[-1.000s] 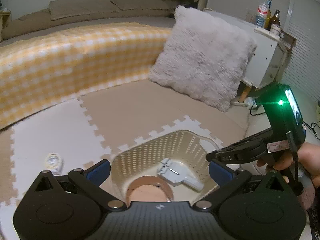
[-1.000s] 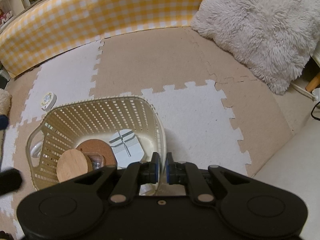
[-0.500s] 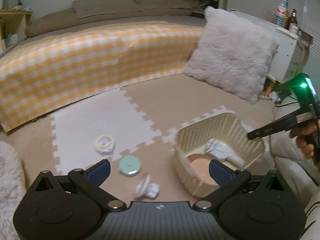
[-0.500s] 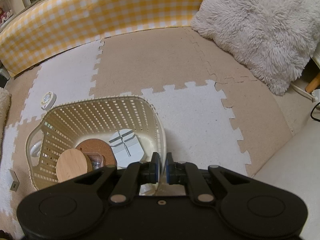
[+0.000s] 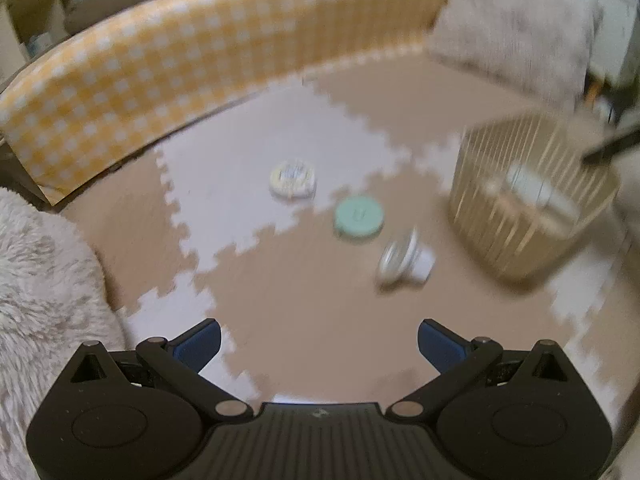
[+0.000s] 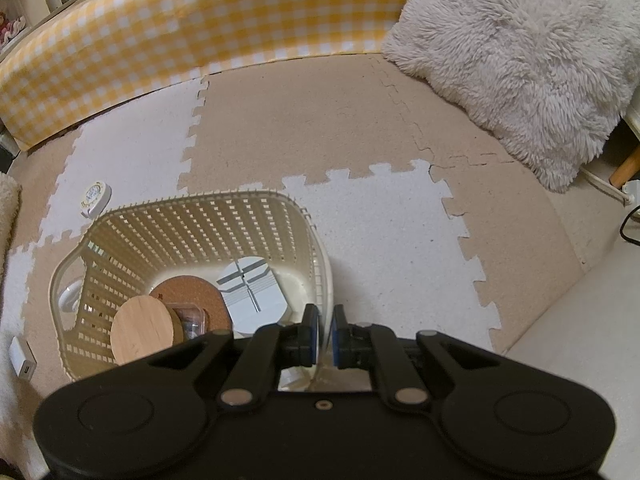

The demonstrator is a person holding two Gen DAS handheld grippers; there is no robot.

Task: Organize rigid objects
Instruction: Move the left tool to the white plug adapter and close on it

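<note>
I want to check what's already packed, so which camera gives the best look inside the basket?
The right wrist view: it looks down into the basket, showing a wooden disc, a cork disc and a white device. The left wrist view shows the basket blurred, from the side, its contents unclear.

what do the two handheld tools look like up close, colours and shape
Both match. The left tool has a matte black body with a ribbed centre panel, two rounded side housings and black linkage arms joined by silver rivets, ending in blue finger pads. The right tool has the same black housings, silver rivets and blue-faced pads, with a small screw at its centre. No cables or sleeves show.
</note>
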